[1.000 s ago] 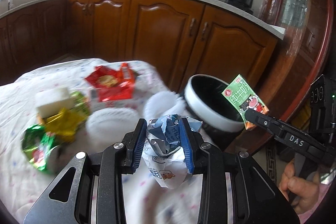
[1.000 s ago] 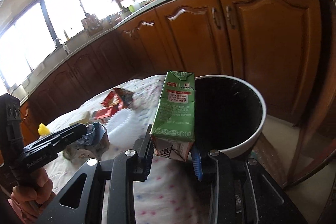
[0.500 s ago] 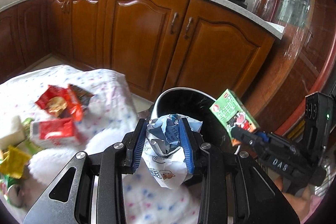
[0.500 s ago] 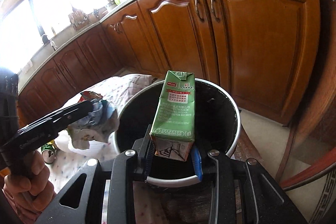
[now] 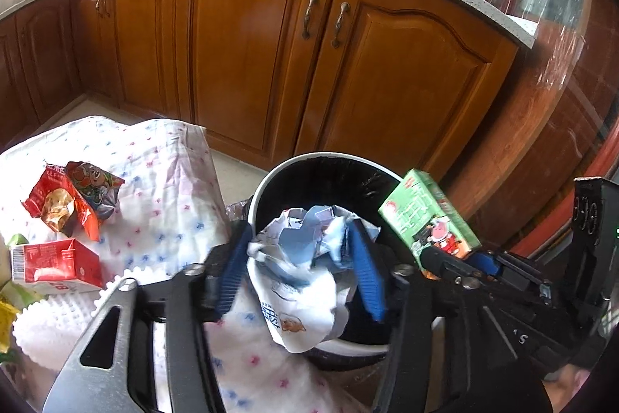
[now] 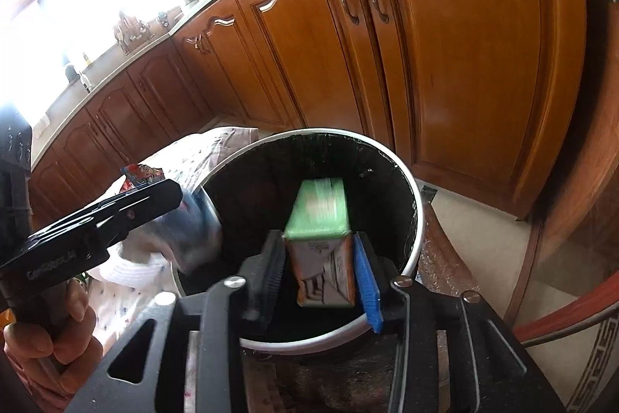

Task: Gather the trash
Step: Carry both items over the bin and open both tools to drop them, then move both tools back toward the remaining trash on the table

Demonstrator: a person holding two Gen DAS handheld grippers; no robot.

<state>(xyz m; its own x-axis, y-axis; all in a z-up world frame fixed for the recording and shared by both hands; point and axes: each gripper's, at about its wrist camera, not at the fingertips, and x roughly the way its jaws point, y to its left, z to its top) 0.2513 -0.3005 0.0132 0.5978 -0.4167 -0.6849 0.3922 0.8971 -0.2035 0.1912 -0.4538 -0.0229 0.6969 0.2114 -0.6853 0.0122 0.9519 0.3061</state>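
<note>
A black bin with a white rim [image 5: 309, 157] [image 6: 416, 219] stands beside the cloth-covered table. My left gripper [image 5: 300, 239] hangs over the bin's near edge, its jaws opening. Between them sits a crumpled white and blue paper wrapper [image 5: 298, 281], loosened from the blue pads. My right gripper [image 6: 317, 258] is above the bin's mouth, its jaws also opening. A green milk carton [image 6: 319, 215] [image 5: 421, 215] is tipping forward between them, with a gap showing at the left pad. In the right wrist view the left gripper [image 6: 170, 192] and wrapper [image 6: 193, 235] are at the bin's left rim.
On the flowered tablecloth [image 5: 162, 180] lie a red snack bag [image 5: 69, 204], a red carton [image 5: 54, 266] and a white foam net [image 5: 58, 320]. Wooden kitchen cabinets [image 5: 251, 64] stand behind the bin. A person's hand [image 6: 46, 335] grips the left gripper's handle.
Both grippers moved from over the table to over the bin. Both pairs of jaws have spread, the wrapper hangs looser and the green carton has tipped forward into the bin's mouth.
</note>
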